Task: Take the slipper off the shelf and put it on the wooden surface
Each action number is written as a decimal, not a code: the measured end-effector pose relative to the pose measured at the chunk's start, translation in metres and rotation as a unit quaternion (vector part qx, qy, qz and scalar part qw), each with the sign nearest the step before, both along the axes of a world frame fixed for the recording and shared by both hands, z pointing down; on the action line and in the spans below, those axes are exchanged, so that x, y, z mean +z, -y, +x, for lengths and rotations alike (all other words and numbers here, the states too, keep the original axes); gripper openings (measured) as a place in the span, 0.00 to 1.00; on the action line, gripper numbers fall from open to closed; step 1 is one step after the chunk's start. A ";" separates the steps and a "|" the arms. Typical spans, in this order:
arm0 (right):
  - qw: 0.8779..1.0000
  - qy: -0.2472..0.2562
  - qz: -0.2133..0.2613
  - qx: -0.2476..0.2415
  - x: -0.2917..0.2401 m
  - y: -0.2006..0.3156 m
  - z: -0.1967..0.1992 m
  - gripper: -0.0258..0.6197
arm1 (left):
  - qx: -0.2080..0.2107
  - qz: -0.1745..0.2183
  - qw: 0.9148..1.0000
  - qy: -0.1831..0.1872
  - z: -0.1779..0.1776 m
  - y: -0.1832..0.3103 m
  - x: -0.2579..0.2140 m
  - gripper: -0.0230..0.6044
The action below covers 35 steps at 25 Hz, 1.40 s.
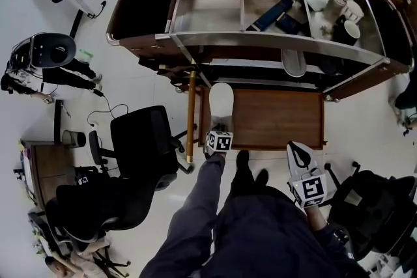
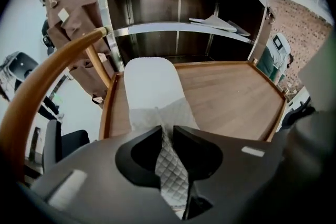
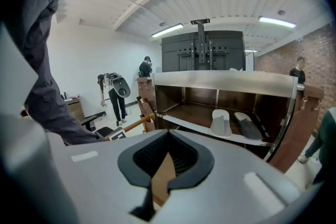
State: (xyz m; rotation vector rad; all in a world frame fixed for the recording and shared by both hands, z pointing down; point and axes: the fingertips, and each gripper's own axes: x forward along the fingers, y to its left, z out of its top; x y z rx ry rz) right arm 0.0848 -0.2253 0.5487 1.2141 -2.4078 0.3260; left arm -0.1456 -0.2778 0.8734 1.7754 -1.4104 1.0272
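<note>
A light grey slipper point(image 1: 220, 101) lies lengthwise on the left part of the wooden surface point(image 1: 273, 117), toe towards the shelf. My left gripper point(image 1: 219, 128) is at its heel end. In the left gripper view the slipper point(image 2: 152, 86) stretches ahead over the wood point(image 2: 226, 97), and the left gripper point(image 2: 167, 132) is shut on its quilted lining. My right gripper point(image 1: 296, 153) hangs off the front right corner of the wood, away from the slipper. Seen from its own camera, the right gripper point(image 3: 168, 136) is shut and holds nothing.
A steel-framed shelf unit point(image 1: 273, 42) stands behind the wood. Another grey slipper point(image 1: 294, 63) point(image 3: 221, 122) and a dark slipper point(image 3: 248, 124) rest on its lower shelf. Dark slippers point(image 1: 269, 15) and white cups point(image 1: 339, 3) sit higher up. A wooden rail point(image 1: 191, 114) and an office chair point(image 1: 143, 146) stand left.
</note>
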 end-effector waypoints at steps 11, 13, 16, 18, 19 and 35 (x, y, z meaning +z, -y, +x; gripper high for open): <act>0.999 0.017 0.047 0.008 -0.025 0.041 -0.018 0.03 | 0.011 0.110 0.988 -0.104 0.024 0.038 -0.106 0.07; 0.999 0.017 0.051 0.008 -0.027 0.045 -0.017 0.03 | 0.002 0.132 0.982 -0.132 0.031 0.058 -0.138 0.07; 0.998 0.012 0.055 0.016 -0.029 0.048 -0.014 0.03 | 0.003 0.148 0.977 -0.154 0.039 0.108 -0.165 0.07; 0.998 0.011 0.058 0.025 -0.032 0.047 -0.010 0.03 | 0.003 0.152 0.976 -0.157 0.042 0.152 -0.175 0.07; 0.998 0.009 0.059 0.030 -0.033 0.047 -0.006 0.03 | 0.001 0.151 0.976 -0.158 0.042 0.174 -0.178 0.07; 0.986 -0.033 0.010 0.161 -0.015 0.017 0.064 0.03 | -0.078 0.165 0.962 -0.204 0.047 0.326 -0.156 0.09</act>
